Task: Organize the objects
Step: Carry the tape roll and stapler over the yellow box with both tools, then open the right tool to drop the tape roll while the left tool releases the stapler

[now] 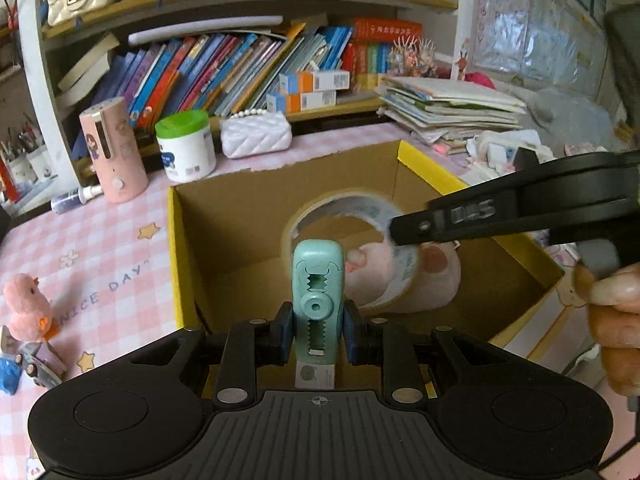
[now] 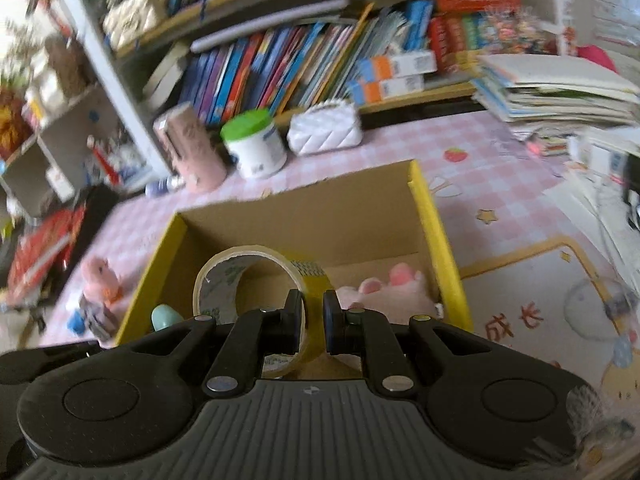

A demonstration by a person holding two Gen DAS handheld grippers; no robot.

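My left gripper (image 1: 317,334) is shut on a teal correction-tape dispenser (image 1: 317,296) and holds it upright over the near edge of an open cardboard box (image 1: 182,264) with yellow rims. My right gripper (image 2: 313,326) is shut on the wall of a clear tape roll (image 2: 236,276) and holds it above the box (image 2: 436,232). In the left wrist view the right gripper (image 1: 400,234) comes in from the right with the roll (image 1: 320,210). A pink plush (image 1: 440,276) lies in the box; it also shows in the right wrist view (image 2: 392,292).
On the pink checked tablecloth (image 1: 80,248) stand a pink cylinder (image 1: 114,152), a green-lidded jar (image 1: 185,146) and a white quilted purse (image 1: 256,134) behind the box. A pink chick toy (image 1: 28,306) and a toy car (image 1: 40,362) lie left. Paper stacks (image 1: 452,106) sit back right.
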